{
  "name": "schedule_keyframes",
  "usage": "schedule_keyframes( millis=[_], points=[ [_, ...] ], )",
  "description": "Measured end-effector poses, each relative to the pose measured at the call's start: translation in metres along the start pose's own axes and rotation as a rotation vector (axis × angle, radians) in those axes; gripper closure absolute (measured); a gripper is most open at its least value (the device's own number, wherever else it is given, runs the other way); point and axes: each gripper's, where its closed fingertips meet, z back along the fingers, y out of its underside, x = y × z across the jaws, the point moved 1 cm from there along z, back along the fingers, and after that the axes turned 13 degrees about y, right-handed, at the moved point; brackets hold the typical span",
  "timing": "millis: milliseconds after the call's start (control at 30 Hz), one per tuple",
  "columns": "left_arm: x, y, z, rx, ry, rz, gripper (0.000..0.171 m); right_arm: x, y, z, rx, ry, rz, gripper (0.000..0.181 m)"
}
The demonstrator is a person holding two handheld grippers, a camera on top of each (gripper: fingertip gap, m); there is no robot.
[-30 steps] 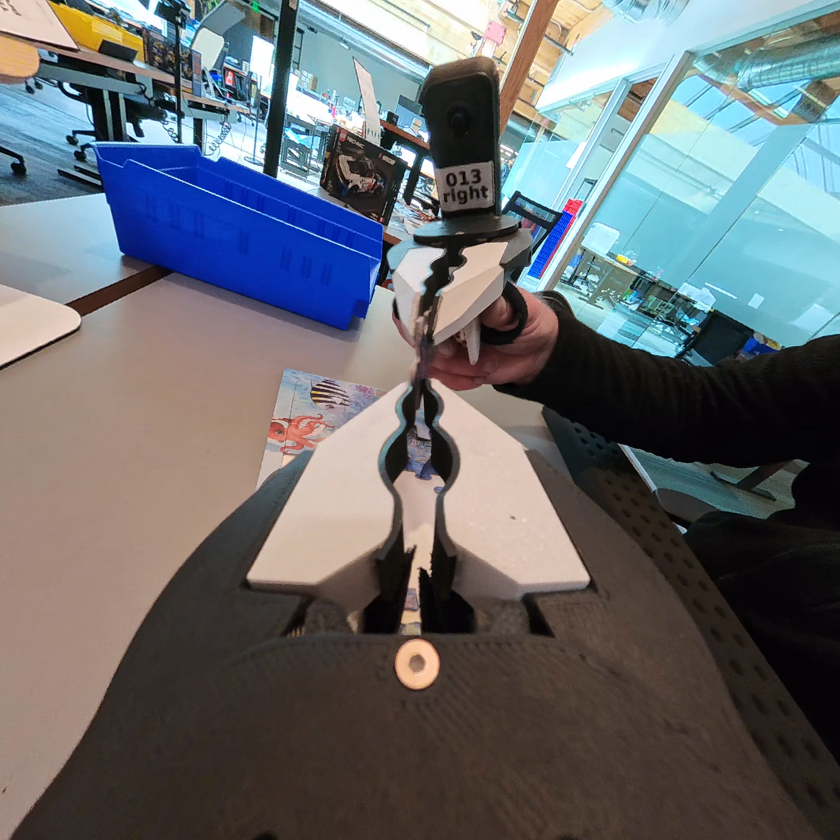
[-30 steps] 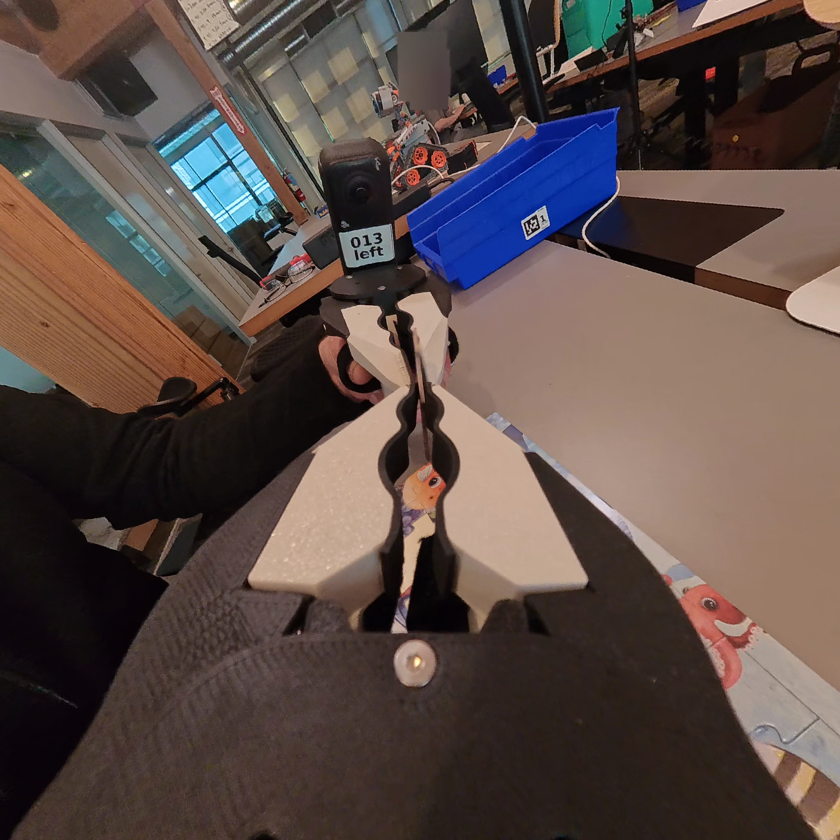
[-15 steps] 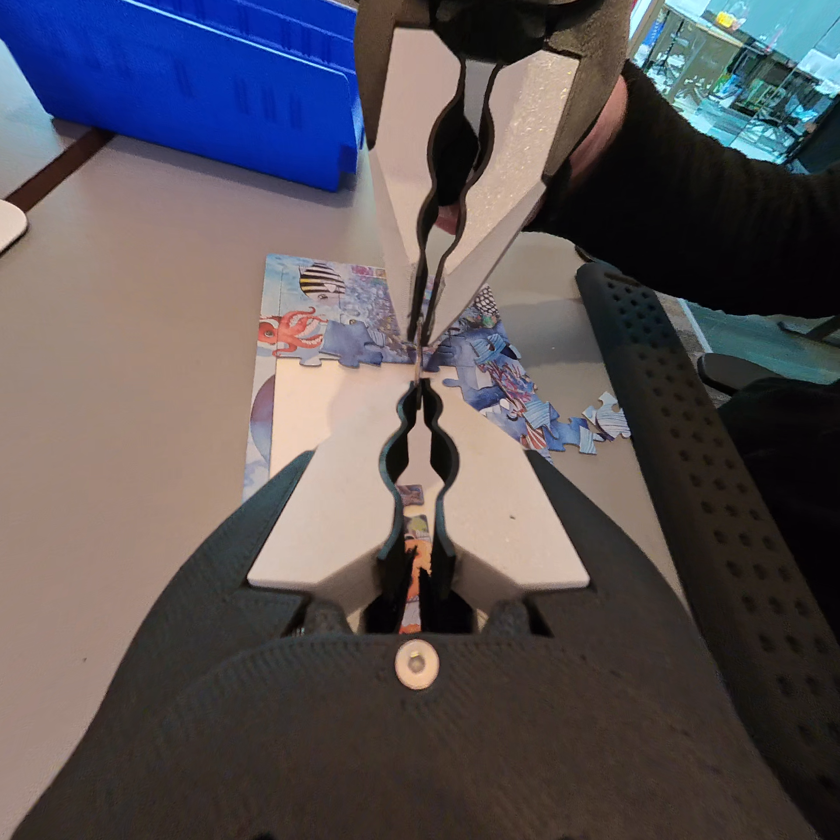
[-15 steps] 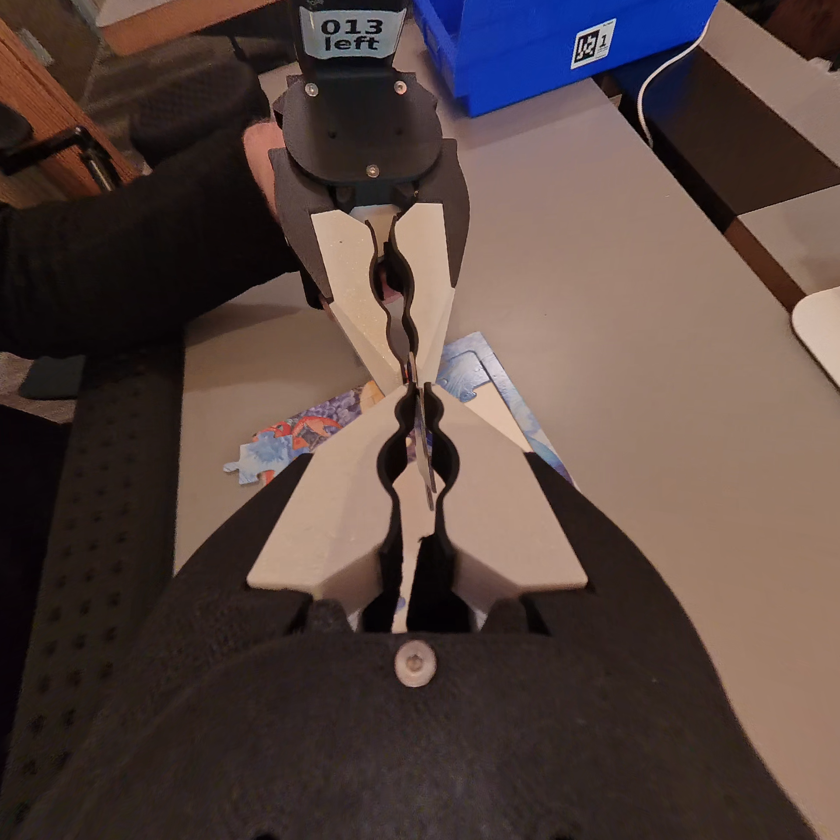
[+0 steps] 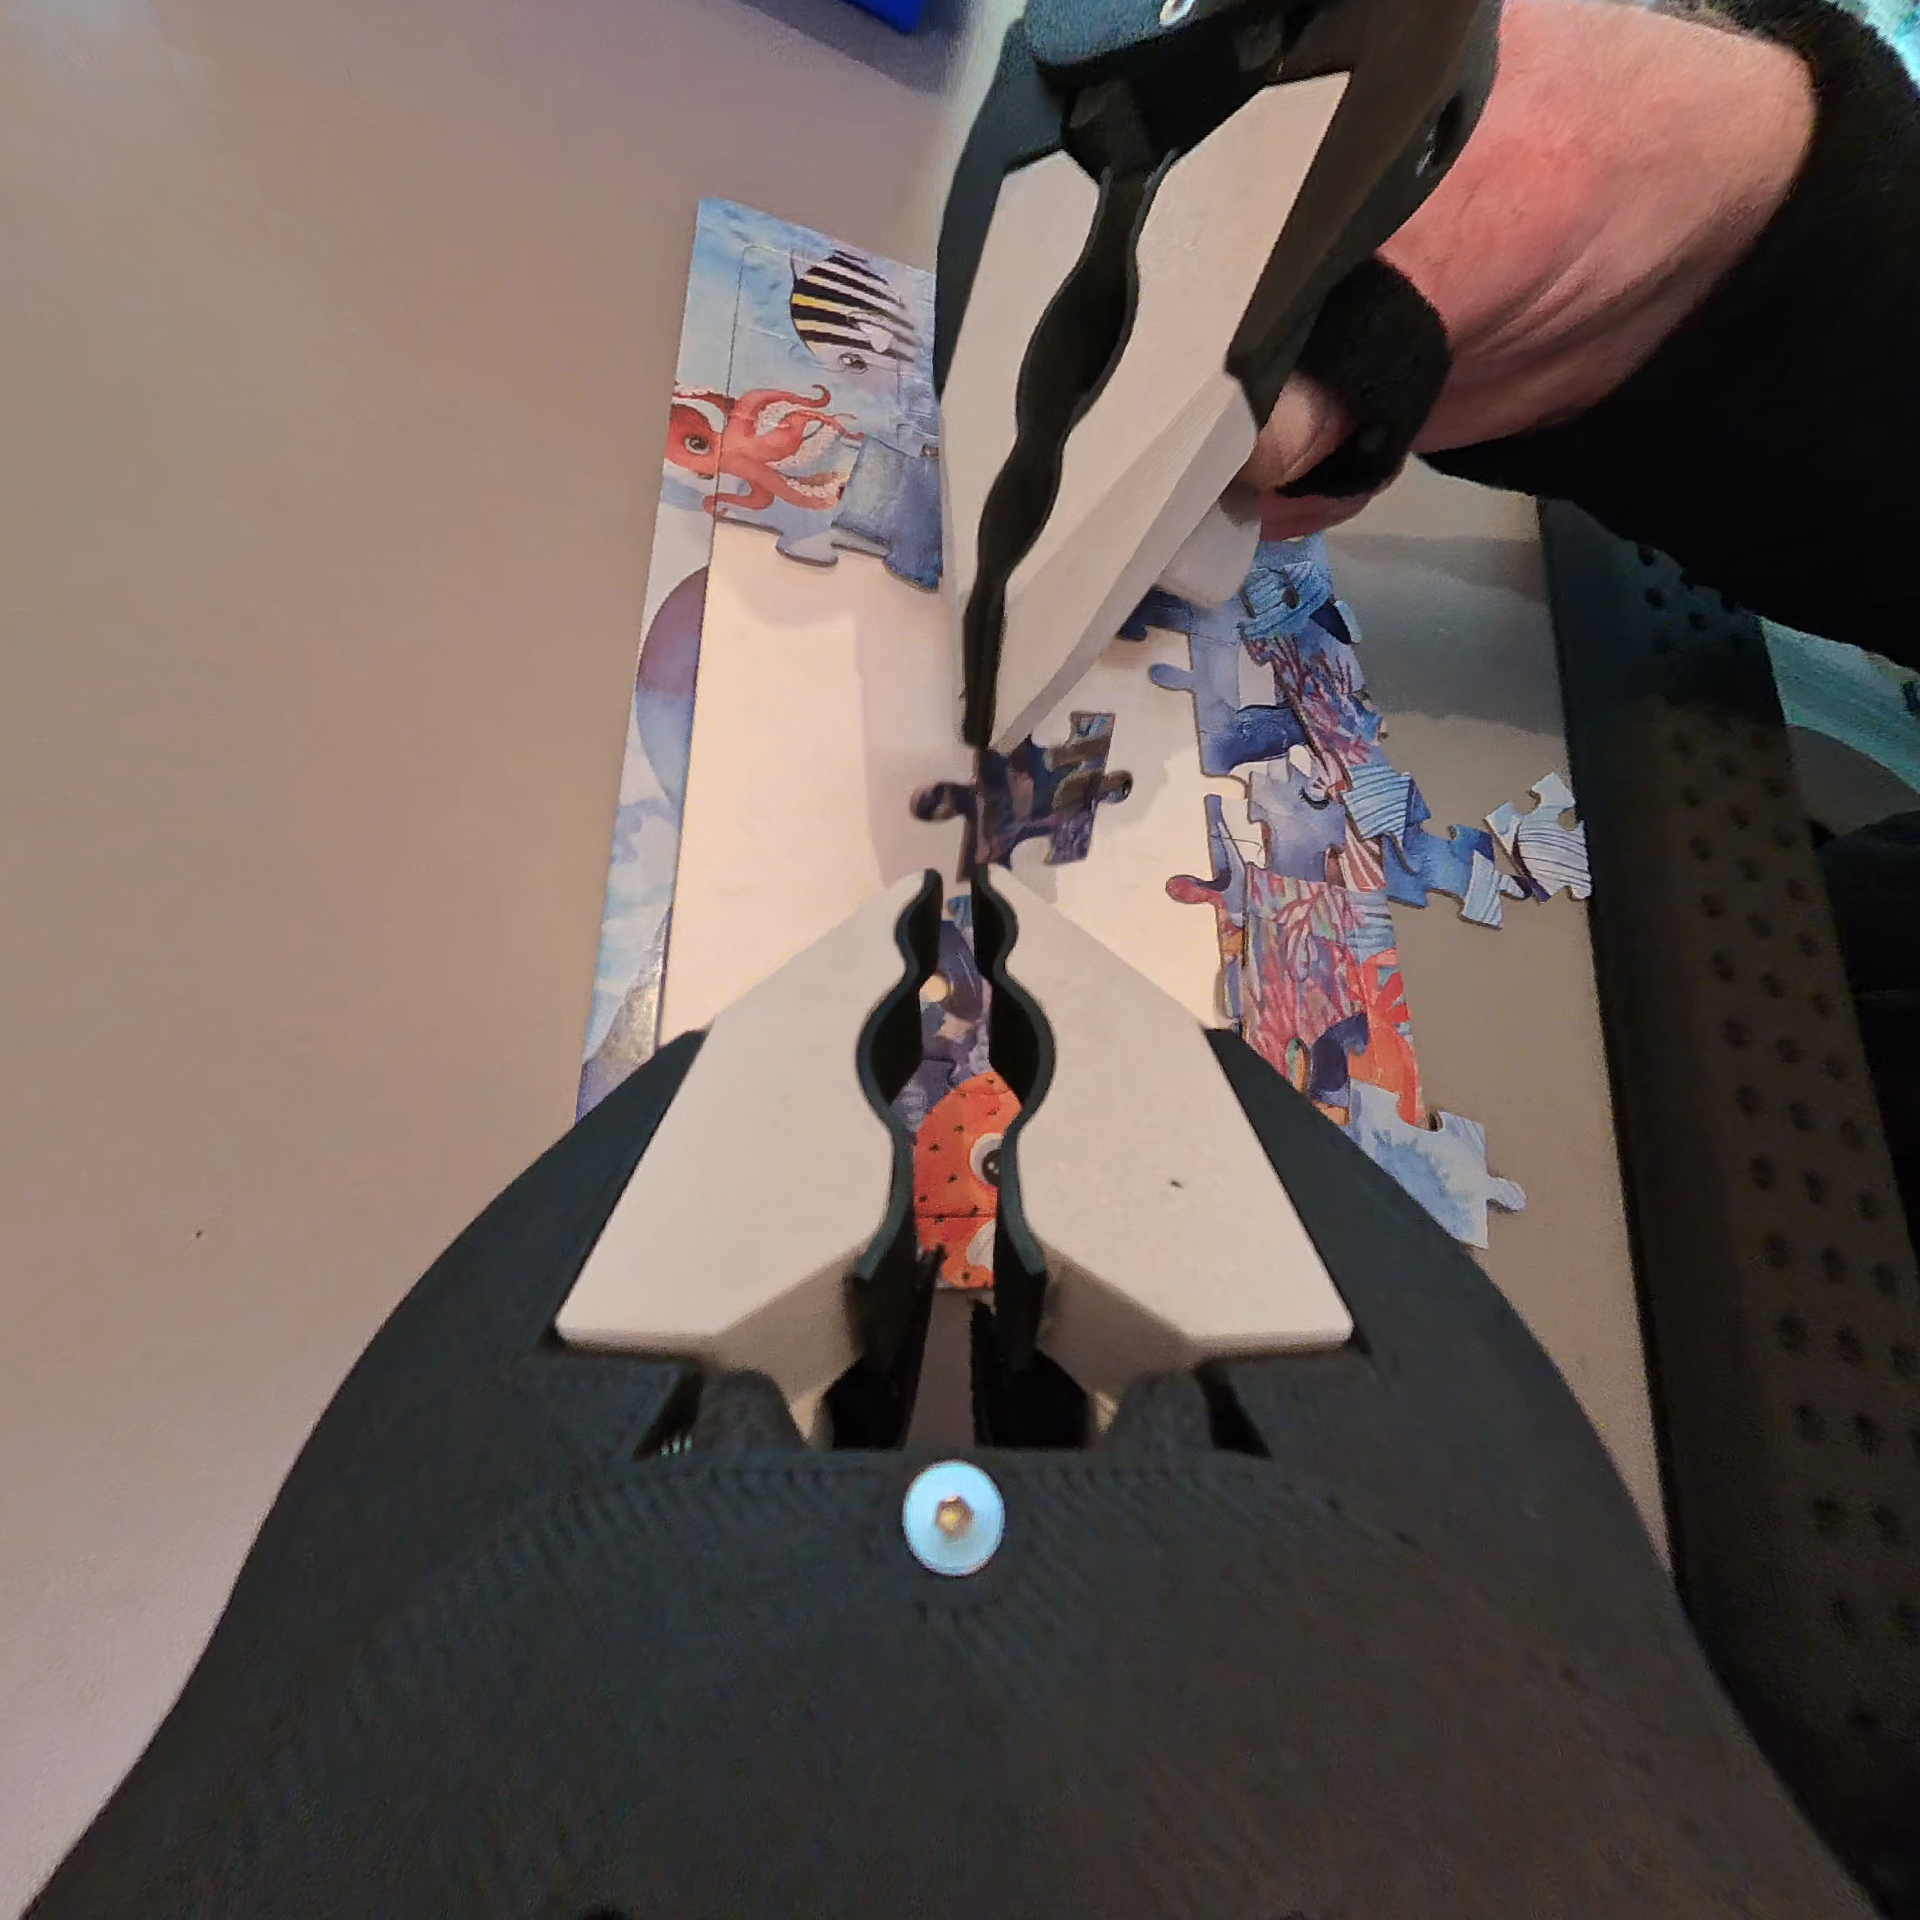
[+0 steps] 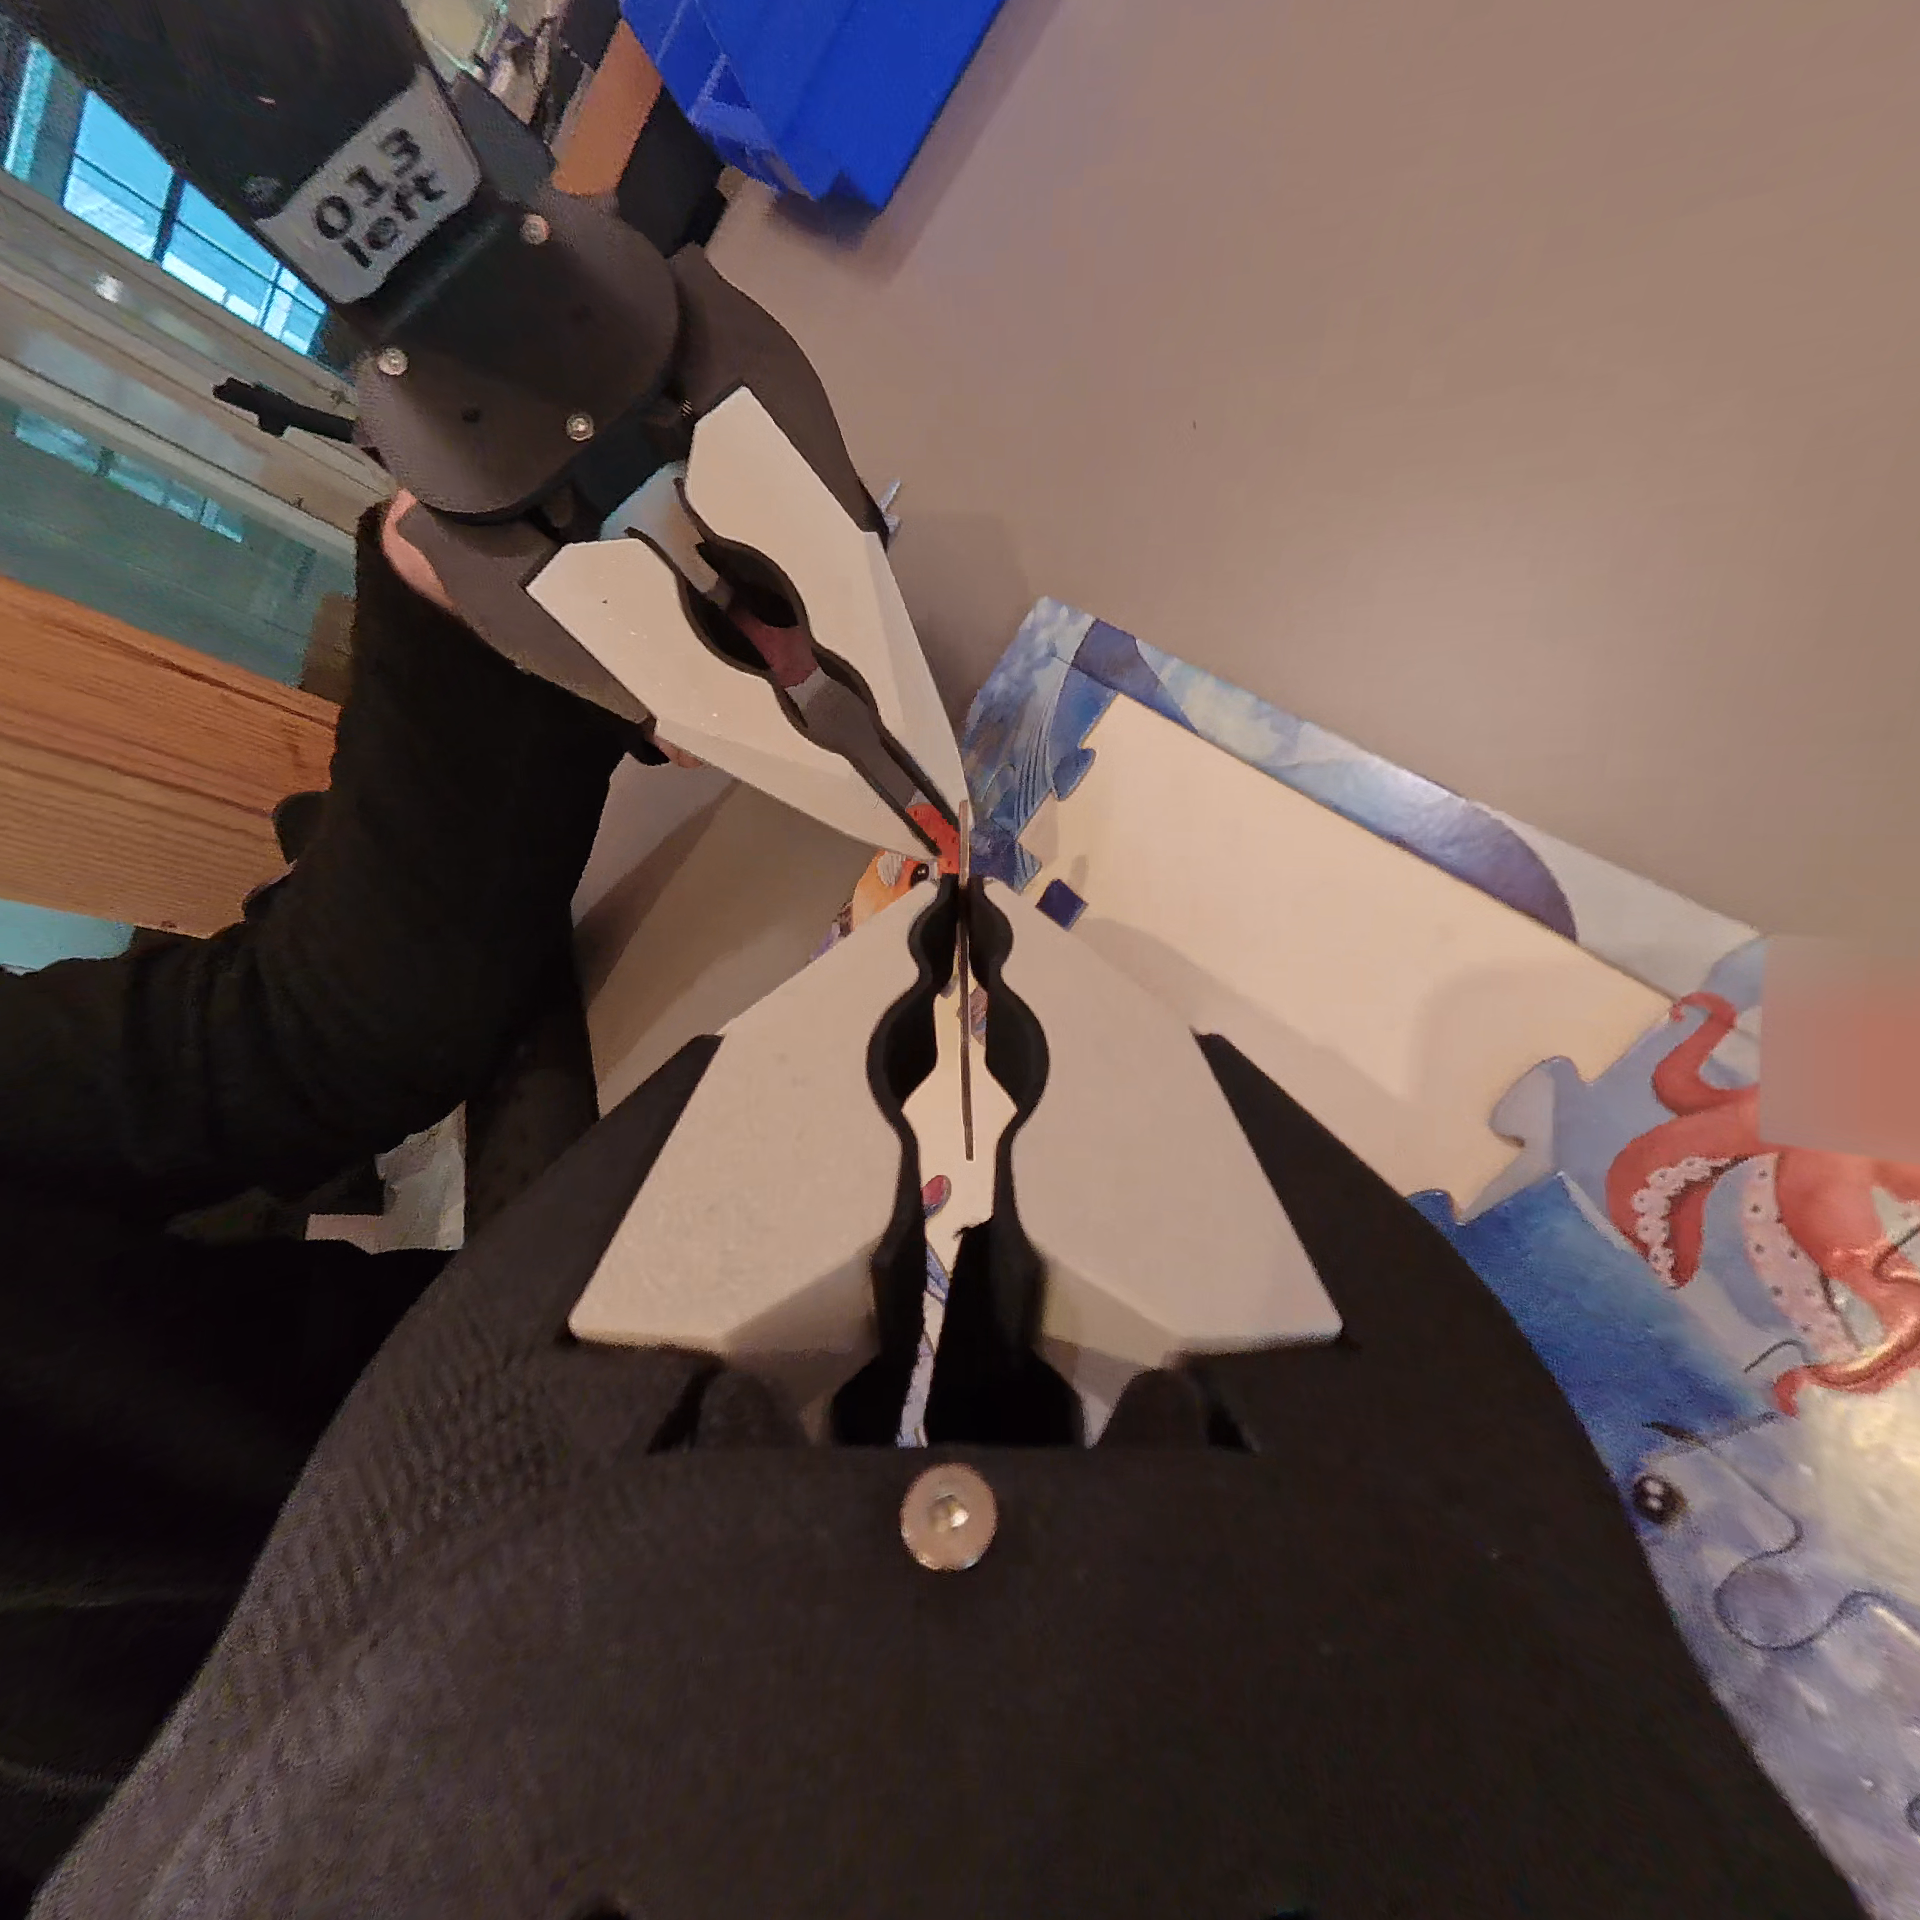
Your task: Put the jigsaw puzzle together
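Both tools meet tip to tip over the bare white puzzle tray [image 5: 790, 727]. The right tool [image 5: 977, 717] pinches a dark blue cardboard jigsaw piece [image 5: 1039, 805], held edge-on. The left tool [image 5: 956, 883] is pinched on an orange fish piece [image 5: 961, 1153], so mating edges sit right between the tips.

A dark blue puzzle piece [image 5: 1044, 805] hangs over the half-filled puzzle tray [image 5: 790, 748]

**Even indoor light, wide-angle warp, soft edges**

Both views are bright and evenly lit, with no harsh glare. Soft shadows fall on the pale puzzle board [image 5: 790, 727] under the right tool [image 5: 977, 727]. Daylight shows through windows [image 6: 156, 208] at the upper left of the right wrist view. Fisheye distortion bends the counter [image 6: 1455, 364] edges. The held puzzle piece [image 5: 1039, 810] is slightly blurred; a mosaic patch covers part of the right wrist view's right side.
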Motion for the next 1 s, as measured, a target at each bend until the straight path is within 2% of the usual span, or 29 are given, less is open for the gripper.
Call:
schedule_keyframes(
  millis=[167,533,1000],
  points=[
    [0.007,0.002,-0.011,0.016,-0.012,0.004,0.171,-0.008,0.011,-0.014,0.003,0.059,-0.069,0.181],
    [0.022,0.007,-0.025,0.043,-0.059,0.022,0.171,-0.025,0.019,-0.023,-0.018,0.146,-0.17,0.18],
    [0.027,0.002,-0.028,0.036,-0.094,0.008,0.171,-0.028,0.019,-0.019,-0.027,0.257,-0.087,0.18]
  ],
)
